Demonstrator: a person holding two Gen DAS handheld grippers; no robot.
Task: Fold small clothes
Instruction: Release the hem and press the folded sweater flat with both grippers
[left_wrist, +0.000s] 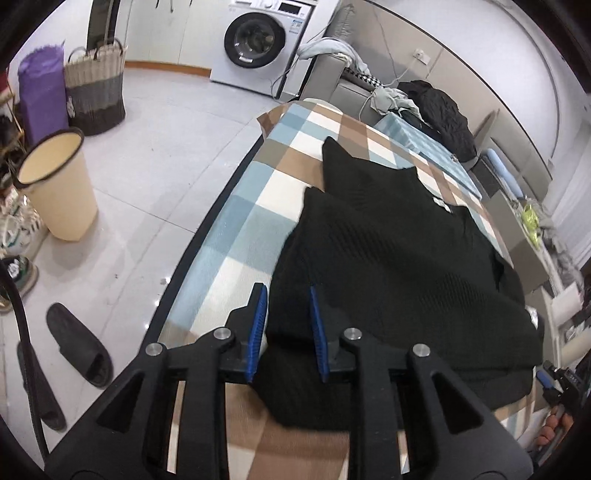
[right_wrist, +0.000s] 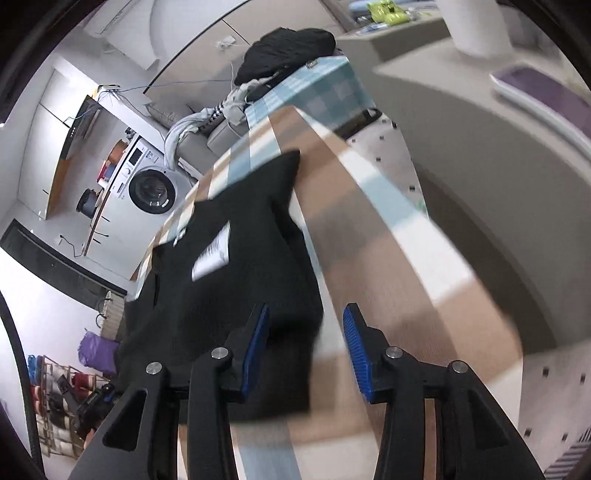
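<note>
Left gripper (left_wrist: 288, 332) near hem, fingers spread, nothing pinched — black garment (left_wrist: 399, 266) lies flat on checked cloth (left_wrist: 236, 229), ready for folding. Right gripper (right_wrist: 306, 343) fingers spread wider, straddling garment's right edge — apparently released.

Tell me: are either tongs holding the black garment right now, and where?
Neither. Both left tongs and right tongs stand open over the black garment's near edge, pads not pressing it.

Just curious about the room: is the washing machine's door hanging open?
No, the washing machine has its round door shut flush against its front.
</note>
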